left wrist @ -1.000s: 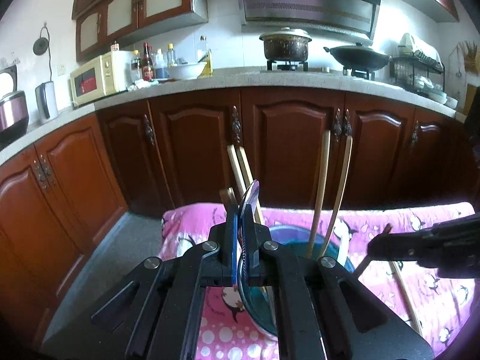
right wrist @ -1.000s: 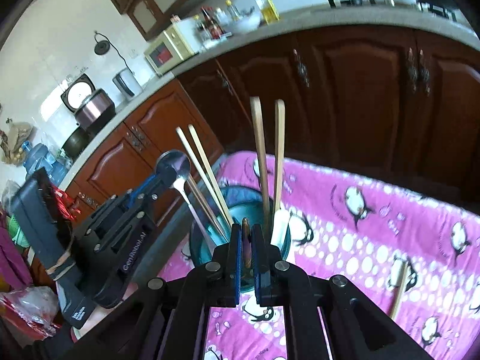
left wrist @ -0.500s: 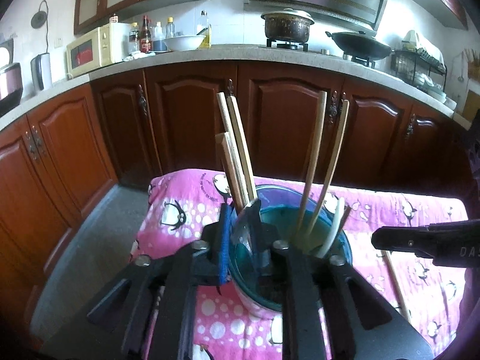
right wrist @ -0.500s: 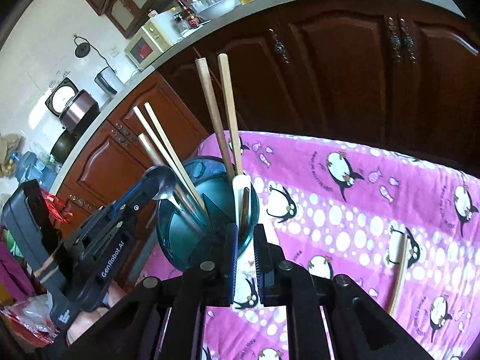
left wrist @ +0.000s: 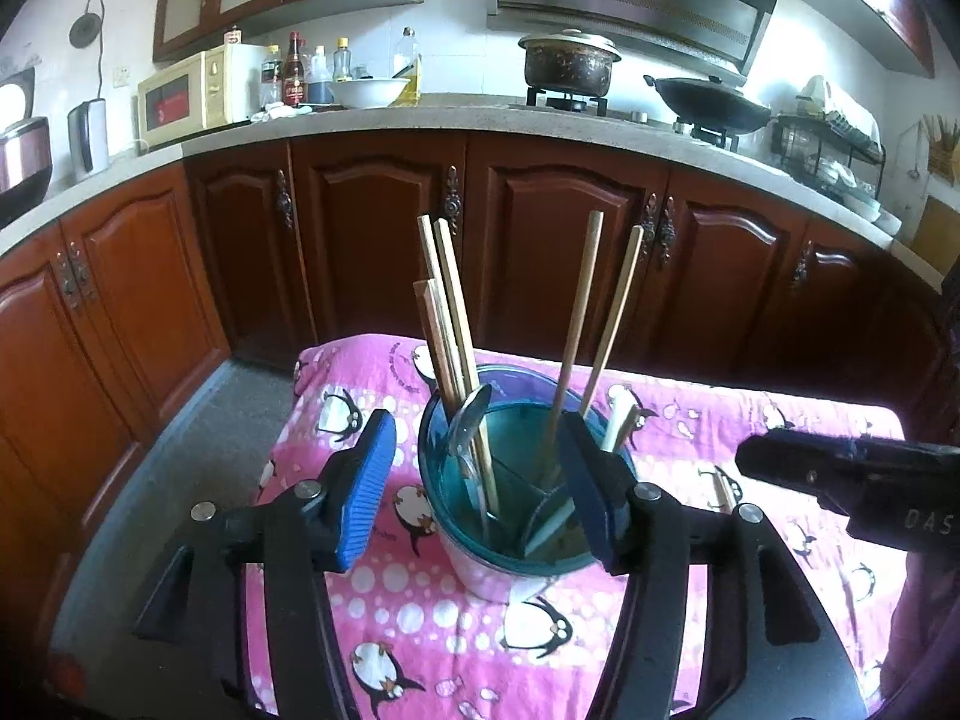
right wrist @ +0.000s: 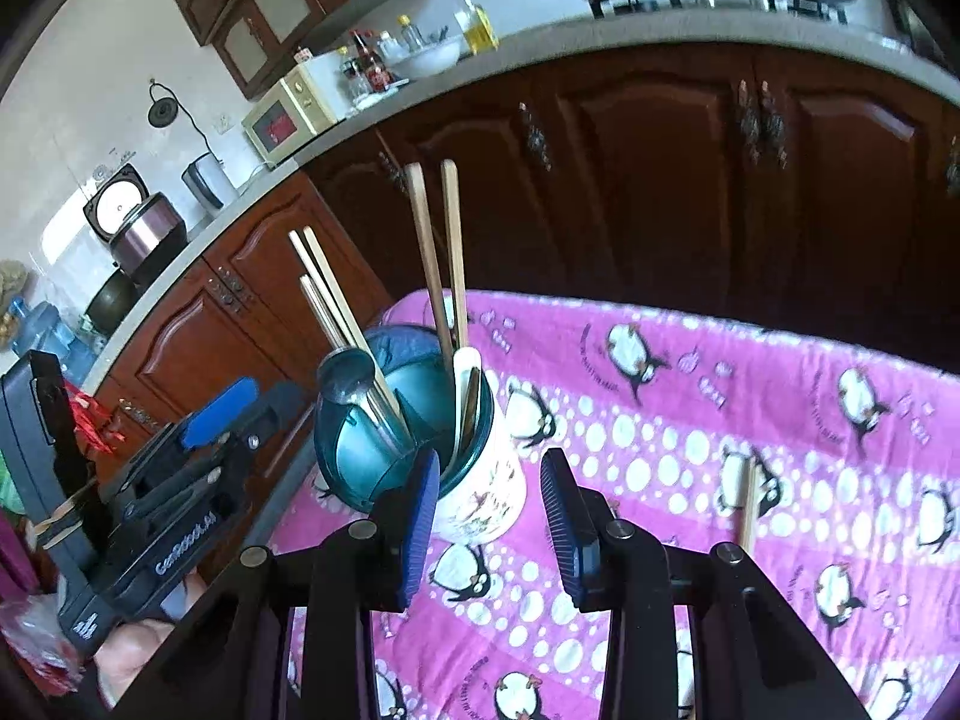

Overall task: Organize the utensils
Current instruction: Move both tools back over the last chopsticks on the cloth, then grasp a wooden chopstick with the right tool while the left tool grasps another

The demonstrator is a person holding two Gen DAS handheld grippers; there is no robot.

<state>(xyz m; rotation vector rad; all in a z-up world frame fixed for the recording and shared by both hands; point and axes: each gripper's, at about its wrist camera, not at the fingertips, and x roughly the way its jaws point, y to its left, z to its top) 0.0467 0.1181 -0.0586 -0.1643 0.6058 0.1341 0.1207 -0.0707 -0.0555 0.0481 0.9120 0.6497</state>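
A blue cup (left wrist: 528, 516) is standing on the pink penguin cloth (left wrist: 420, 618). The left gripper (left wrist: 480, 492) is opening its jaws, one on each side of the cup, not pressing it. In the cup a metal spoon (left wrist: 470, 420) and chopsticks (left wrist: 447, 306) are leaning on the left, two more sticks (left wrist: 579, 324) on the right. The right gripper (right wrist: 489, 516) is opening just beside the cup, with nothing gripped. One chopstick (right wrist: 747, 507) is lying on the cloth, right of the cup.

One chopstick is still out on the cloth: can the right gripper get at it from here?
Probably yes. The chopstick lies bare on the pink cloth, right of the holder; the right gripper is empty, its jaws opening.
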